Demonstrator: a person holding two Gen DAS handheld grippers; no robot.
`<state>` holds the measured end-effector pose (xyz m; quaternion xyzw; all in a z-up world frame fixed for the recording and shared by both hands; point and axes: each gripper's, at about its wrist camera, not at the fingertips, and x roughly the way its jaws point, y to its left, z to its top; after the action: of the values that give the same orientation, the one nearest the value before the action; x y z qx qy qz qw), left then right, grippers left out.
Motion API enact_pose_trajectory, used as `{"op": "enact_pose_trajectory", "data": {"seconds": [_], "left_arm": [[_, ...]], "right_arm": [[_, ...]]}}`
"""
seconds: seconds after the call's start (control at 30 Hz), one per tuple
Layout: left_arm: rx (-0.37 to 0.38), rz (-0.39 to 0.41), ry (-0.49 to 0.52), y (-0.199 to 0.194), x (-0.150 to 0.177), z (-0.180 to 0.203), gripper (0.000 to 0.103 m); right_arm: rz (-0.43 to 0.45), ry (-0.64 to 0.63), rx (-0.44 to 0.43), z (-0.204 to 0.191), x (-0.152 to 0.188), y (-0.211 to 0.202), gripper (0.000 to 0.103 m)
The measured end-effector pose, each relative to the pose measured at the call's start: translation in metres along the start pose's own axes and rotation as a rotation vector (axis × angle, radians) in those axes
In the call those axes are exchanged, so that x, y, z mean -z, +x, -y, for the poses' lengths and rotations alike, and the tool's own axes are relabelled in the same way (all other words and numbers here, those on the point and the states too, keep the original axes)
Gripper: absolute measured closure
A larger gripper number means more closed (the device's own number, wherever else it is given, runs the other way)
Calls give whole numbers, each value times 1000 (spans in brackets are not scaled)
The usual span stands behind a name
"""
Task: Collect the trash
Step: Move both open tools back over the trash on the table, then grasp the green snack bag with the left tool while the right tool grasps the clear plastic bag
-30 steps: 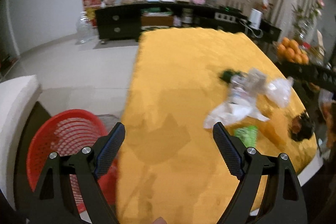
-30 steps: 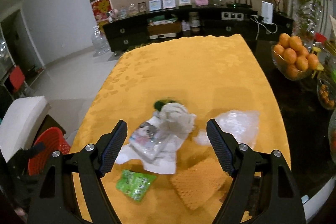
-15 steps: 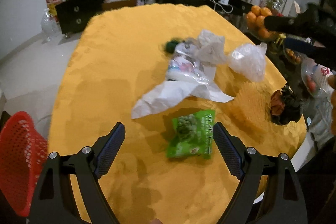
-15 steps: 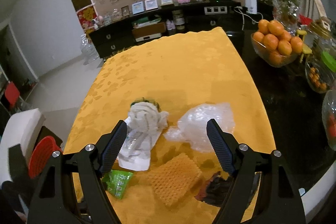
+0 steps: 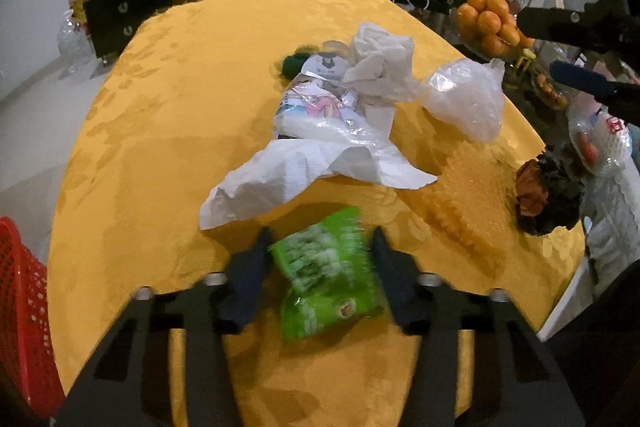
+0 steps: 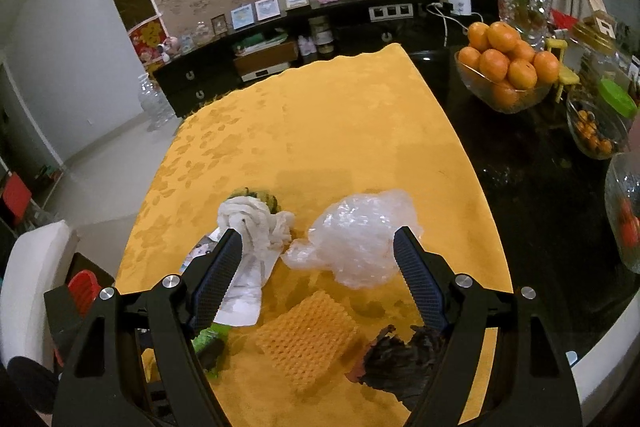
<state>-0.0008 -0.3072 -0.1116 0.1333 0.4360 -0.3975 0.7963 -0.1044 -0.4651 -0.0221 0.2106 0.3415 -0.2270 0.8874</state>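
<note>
While the left hand-held gripper [image 5: 320, 259] has just been closing its jaws, a green crinkled plastic snack packet [image 5: 326, 275] sits between its two dark fingers, and both pads look to be pressing against the packet's sides, though that part of the left wrist view is blurred. The packet lies near the front edge of the surface, which is covered by a yellow patterned tablecloth [image 5: 160, 131]. Just beyond the packet lies a crumpled white paper sheet [image 5: 304, 171], and on it rests a clear printed plastic wrapper [image 5: 316, 107] with a wadded white tissue [image 5: 380, 63] at its far end. A small dark green object [image 5: 294, 63] sits behind that pile. To the right lie a crumpled clear plastic bag [image 5: 466, 95], a yellow waffle-textured pad [image 5: 472, 199] and a dark crumpled wrapper with a reddish patch [image 5: 546, 191] at the cloth's edge. A red perforated plastic basket [image 5: 20, 311] stands low beside the surface at the left. The right hand-held gripper [image 6: 318, 255] hangs with its jaws spread wide and nothing between the pads; seen from its own camera, the clear plastic bag [image 6: 360, 235] lies beyond its fingers on the cloth. A glass bowl of oranges [image 6: 506, 71] stands on the dark bare part of the surface at the right.
</note>
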Motion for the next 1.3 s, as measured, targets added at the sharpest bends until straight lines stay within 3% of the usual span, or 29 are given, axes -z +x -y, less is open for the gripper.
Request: {"op": "enact_pose_trajectory", "data": {"seconds": [0.2,0.53,0.8,1.23,1.3], "left_arm": [[10,10,-26,-8,-2,-7,67],[24,136,-119,-66,-14,-35,68],[-37,243,-126,-110,-21,-50,68],[-100,253,-187,-116,-21,-76,68],[-105,256,-184,-117,-21,-77,68]], "right_arm": [[16,33,12,12,-5,-2,27],[-16,52,55,23,-4,22,27],[-81,20,87,12,-2,62,20],[-140,-42,163,3,-1,103,20],[-145,-41,172,5,-1,106,25]]}}
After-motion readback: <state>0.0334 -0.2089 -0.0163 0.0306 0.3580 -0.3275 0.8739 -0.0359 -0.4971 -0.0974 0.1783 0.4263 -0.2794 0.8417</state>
